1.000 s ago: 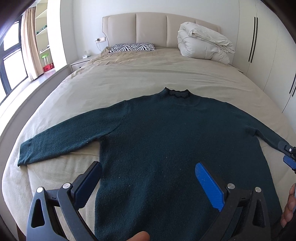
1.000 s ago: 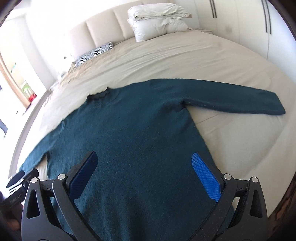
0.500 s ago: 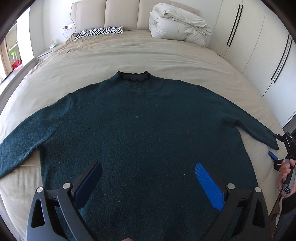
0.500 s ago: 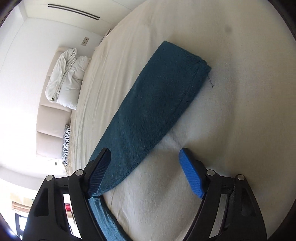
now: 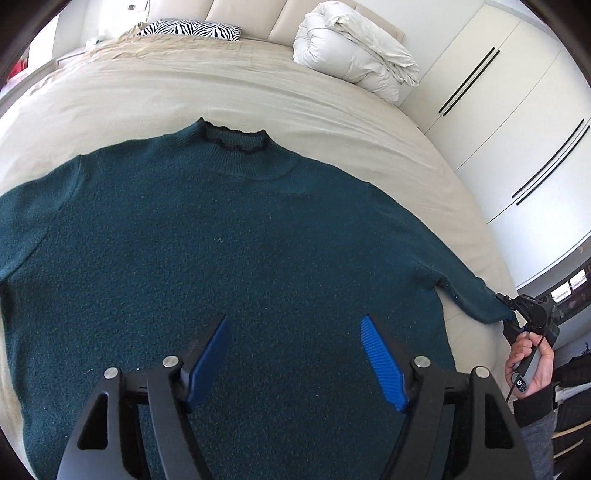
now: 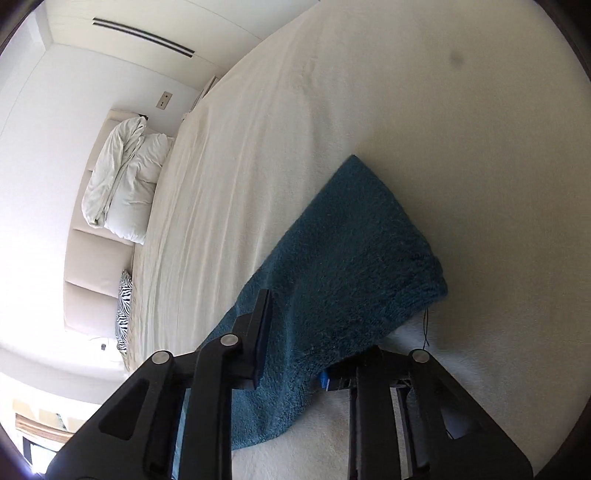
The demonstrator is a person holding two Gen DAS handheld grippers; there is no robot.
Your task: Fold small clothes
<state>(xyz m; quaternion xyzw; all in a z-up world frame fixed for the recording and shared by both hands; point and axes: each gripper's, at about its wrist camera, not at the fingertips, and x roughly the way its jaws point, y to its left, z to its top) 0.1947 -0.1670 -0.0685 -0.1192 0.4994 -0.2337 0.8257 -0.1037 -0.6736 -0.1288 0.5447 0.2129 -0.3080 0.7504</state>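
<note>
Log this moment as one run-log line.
phase: start of fold | sweater: flat on bed | right gripper: shut on sleeve | left gripper: open above sweater

I've got a dark teal sweater (image 5: pixel 229 258), its collar (image 5: pixel 236 140) edged in a darker, near-black trim. The bed sheet (image 5: pixel 184 92) under it reads beige. On my left gripper (image 5: pixel 295 354) the pads (image 5: pixel 380 365) are bright blue and ribbed, the frame black. Far end: a zebra-striped black-and-white pillow (image 5: pixel 192 28), a cream duvet (image 5: pixel 354 62), white wardrobe doors (image 5: pixel 517 122) with thin black handle lines.
</note>
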